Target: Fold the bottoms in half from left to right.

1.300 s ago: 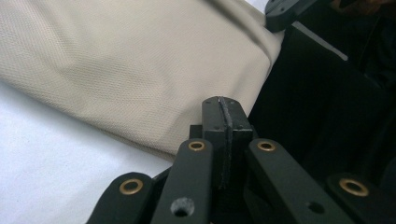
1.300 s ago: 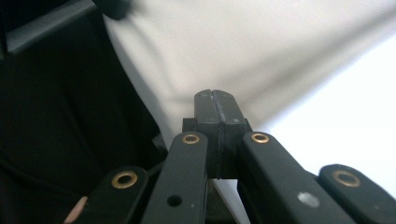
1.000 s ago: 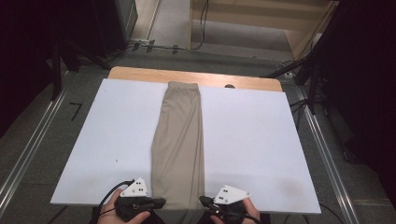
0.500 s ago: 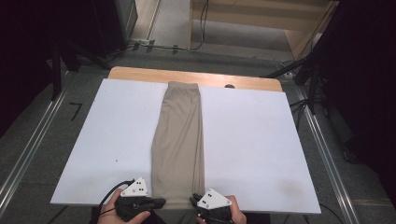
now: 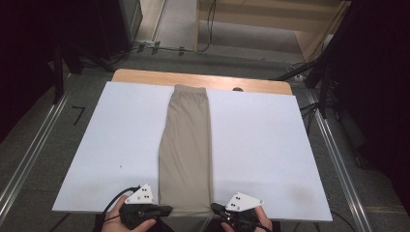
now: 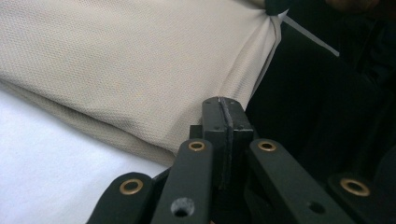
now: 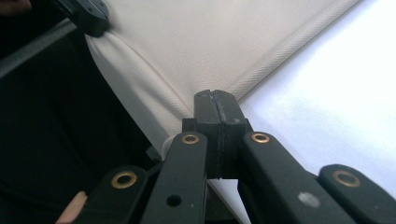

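Note:
A long beige folded garment lies lengthwise down the middle of a white board. Its near end hangs over the board's front edge. My left gripper is shut on the near left corner of the cloth, its pads together at the fabric's edge. My right gripper is shut on the near right corner; its jaws have just closed further with the cloth between them. The fabric runs taut between the two grips. The left gripper shows in the right gripper view, pinching the hem.
The board rests on a wooden table whose far edge shows behind it. Metal rails run along the floor on both sides. Dark stands and cables sit at the back right.
The right gripper swung left to the cloth's near right corner, then drew back a little to the right. The left gripper stayed put.

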The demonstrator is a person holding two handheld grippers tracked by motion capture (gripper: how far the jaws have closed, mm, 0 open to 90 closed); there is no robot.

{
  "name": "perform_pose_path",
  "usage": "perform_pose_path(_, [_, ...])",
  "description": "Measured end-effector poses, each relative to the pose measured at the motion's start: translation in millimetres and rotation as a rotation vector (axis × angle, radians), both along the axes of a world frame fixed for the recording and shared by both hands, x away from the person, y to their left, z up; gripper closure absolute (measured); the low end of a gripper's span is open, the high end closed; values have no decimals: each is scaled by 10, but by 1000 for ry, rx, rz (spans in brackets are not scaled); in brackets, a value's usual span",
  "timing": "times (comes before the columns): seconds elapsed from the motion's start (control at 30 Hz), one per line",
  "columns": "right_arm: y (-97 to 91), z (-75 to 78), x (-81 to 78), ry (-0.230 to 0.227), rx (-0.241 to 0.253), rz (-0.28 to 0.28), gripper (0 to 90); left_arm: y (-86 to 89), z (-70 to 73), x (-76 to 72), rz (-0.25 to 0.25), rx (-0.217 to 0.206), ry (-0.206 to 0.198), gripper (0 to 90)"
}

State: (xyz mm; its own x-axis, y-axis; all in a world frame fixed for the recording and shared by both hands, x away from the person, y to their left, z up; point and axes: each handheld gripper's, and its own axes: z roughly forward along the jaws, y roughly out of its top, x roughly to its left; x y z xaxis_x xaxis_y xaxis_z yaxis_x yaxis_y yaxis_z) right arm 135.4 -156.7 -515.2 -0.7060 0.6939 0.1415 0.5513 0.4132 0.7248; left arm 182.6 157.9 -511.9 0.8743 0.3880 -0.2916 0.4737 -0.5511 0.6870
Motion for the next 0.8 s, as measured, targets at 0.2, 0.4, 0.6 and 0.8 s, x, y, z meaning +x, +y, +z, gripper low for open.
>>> perform_pose_path(0.2, [-64, -1, 23, -14, -37, -46, 808, 4, 0, -3, -8, -2, -3, 887])
perform_pose_path(0.4, [-9, 74, 11, -23, 84, 46, 880, -4, 3, -7, -7, 5, -12, 900])
perform_pose_path(0.6, [267, -41, -38, -36, -30, 121, 879, 3, 3, -4, -2, 9, -5, 900])
perform_pose_path(0.8, [-8, -46, -26, 5, -15, 72, 881, 11, -2, 3, 0, 4, 5, 900])
